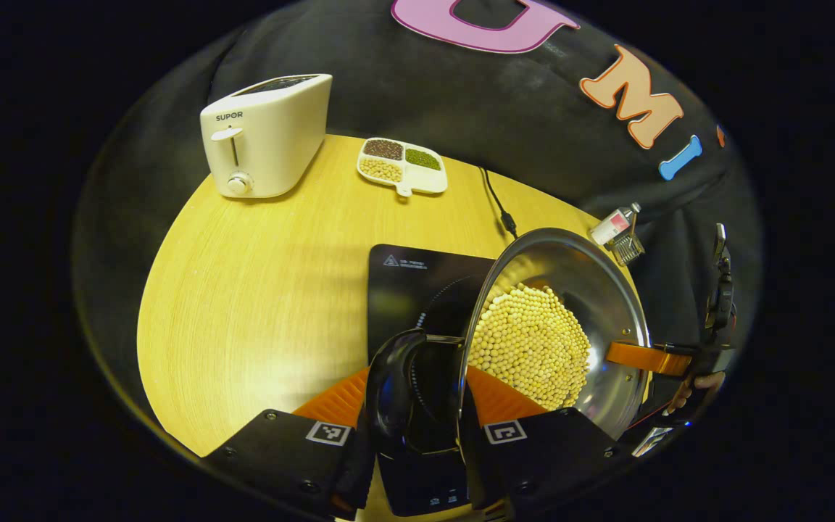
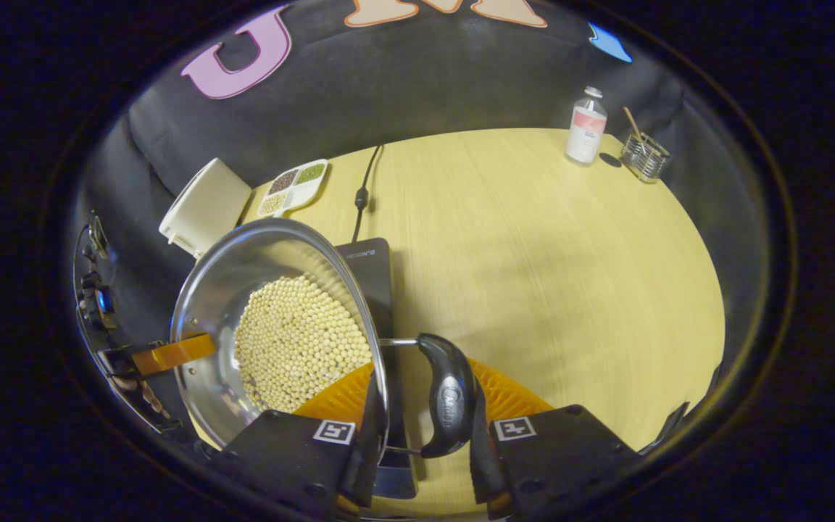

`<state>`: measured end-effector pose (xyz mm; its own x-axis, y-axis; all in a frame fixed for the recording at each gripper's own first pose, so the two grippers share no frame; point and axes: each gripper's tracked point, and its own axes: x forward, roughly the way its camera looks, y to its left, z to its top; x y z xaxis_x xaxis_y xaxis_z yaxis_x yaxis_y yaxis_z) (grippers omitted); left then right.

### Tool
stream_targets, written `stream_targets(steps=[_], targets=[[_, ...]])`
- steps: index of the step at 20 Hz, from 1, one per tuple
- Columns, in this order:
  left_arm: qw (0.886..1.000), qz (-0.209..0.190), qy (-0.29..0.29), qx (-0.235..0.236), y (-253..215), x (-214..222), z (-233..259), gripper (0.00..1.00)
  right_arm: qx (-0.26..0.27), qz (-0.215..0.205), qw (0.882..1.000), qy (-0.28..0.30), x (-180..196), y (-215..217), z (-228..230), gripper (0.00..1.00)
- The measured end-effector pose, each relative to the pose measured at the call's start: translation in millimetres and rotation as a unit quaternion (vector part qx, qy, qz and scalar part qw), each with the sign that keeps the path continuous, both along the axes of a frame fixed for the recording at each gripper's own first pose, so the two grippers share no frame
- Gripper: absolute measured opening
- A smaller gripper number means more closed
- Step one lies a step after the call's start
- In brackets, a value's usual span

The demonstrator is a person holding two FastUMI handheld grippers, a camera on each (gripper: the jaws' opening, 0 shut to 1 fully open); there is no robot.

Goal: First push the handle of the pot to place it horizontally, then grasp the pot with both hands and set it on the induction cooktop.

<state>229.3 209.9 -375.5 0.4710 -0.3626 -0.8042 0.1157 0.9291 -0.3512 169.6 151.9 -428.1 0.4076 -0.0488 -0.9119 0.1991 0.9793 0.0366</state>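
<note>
A steel pot (image 1: pixel 591 290) (image 2: pixel 207 304) holding pale round beans (image 1: pixel 530 344) (image 2: pixel 294 341) sits over the black induction cooktop (image 1: pixel 403 283) (image 2: pixel 372 264); I cannot tell if it touches it. My left gripper (image 1: pixel 417 395) is shut on the pot, one finger outside its black side handle (image 1: pixel 396 377) and the other inside the rim. My right gripper (image 2: pixel 425 399) is shut the same way on the opposite black handle (image 2: pixel 446 395). Across the pot, each view shows the other gripper (image 1: pixel 649 359) (image 2: pixel 171 353) with a finger over the rim and a hand behind it.
On the round wooden table (image 1: pixel 243 290) (image 2: pixel 548 275) stand a cream toaster (image 1: pixel 265 138) (image 2: pixel 207 206), a divided dish of grains (image 1: pixel 403 167) (image 2: pixel 293 187), the cooktop's cord (image 1: pixel 497 203) (image 2: pixel 363 192), a small bottle (image 1: pixel 613 225) (image 2: pixel 586 127) and a wire holder (image 1: pixel 628 249) (image 2: pixel 644 156).
</note>
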Motion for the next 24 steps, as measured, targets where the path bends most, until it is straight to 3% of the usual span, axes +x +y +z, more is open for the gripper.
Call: stream_targets(steps=[10, 12, 13, 15, 17, 19, 20, 24], targets=[[0.999, 0.007, -0.038, 0.034, 15, 23, -1, 0.6, 0.015, -0.007, 1.0, -0.023, 24, 17, -6, 0.51], [0.998, 0.013, -0.037, 0.054, 23, 18, -3, 0.67, 0.022, -0.011, 0.999, -0.046, 28, 19, -2, 0.54], [0.997, 0.016, -0.045, 0.06, 25, 19, -1, 0.7, 0.027, -0.016, 0.998, -0.057, 28, 19, 3, 0.61], [0.995, 0.017, -0.052, 0.078, 28, 17, -1, 0.86, 0.037, -0.026, 0.996, -0.072, 27, 19, 11, 0.66], [0.995, 0.025, -0.059, 0.081, 32, 16, 5, 0.94, 0.034, -0.033, 0.995, -0.087, 28, 15, 19, 0.67], [0.994, 0.03, -0.068, 0.082, 32, 17, 6, 0.96, 0.036, -0.032, 0.995, -0.09, 22, 14, 23, 0.76], [0.994, 0.028, -0.069, 0.085, 33, 18, 5, 0.96, 0.036, -0.033, 0.995, -0.092, 20, 13, 25, 0.85], [0.991, 0.032, -0.085, 0.099, 37, 20, 12, 1.0, 0.043, -0.036, 0.993, -0.102, 4, 10, 38, 0.82]])
